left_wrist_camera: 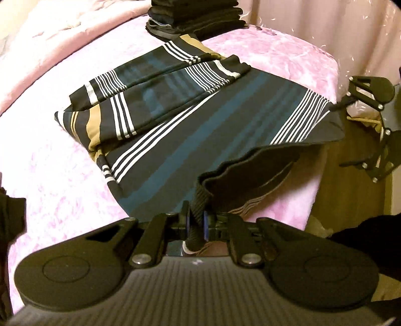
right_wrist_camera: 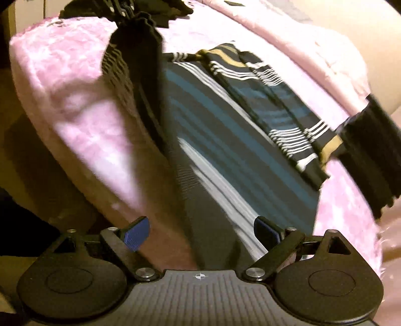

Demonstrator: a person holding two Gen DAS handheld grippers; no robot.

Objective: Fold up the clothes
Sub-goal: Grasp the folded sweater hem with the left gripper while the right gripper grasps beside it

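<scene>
1. Setting: a bed covered with a fuzzy pink blanket (left_wrist_camera: pixel 50 175), a pale curtain behind it, and a stack of dark folded clothes (left_wrist_camera: pixel 195 17) parked at the far end.
2. The thing I'm folding is a dark knit sweater with teal, white and tan stripes (left_wrist_camera: pixel 175 140). It lies spread on the blanket, both sleeves already crossed over the body, and its bottom edge reaches the near edge of the bed.
3. My left gripper (left_wrist_camera: pixel 196 223) is clamped tight on the black ribbed hem (left_wrist_camera: pixel 200 200), and that corner is lifted off the bed. The rib bunches up between the blue pads, so the hold looks solid.
4. My right gripper (right_wrist_camera: pixel 201 232) has its jaws spread wide with nothing in them. It hovers over the other hem corner, and the striped cloth runs right under the gap, though I can't tell if a pad touches it.
5. Handling guess: light, soft and floppy, so it'll sag and drag wherever it isn't supported. The plush blanket probably grabs the knit a bit.
6. Best hold, I reckon, is the thick ribbed band at each bottom corner. Pinch both layers, or the top one peels away and the folded sleeves slide out.
</scene>
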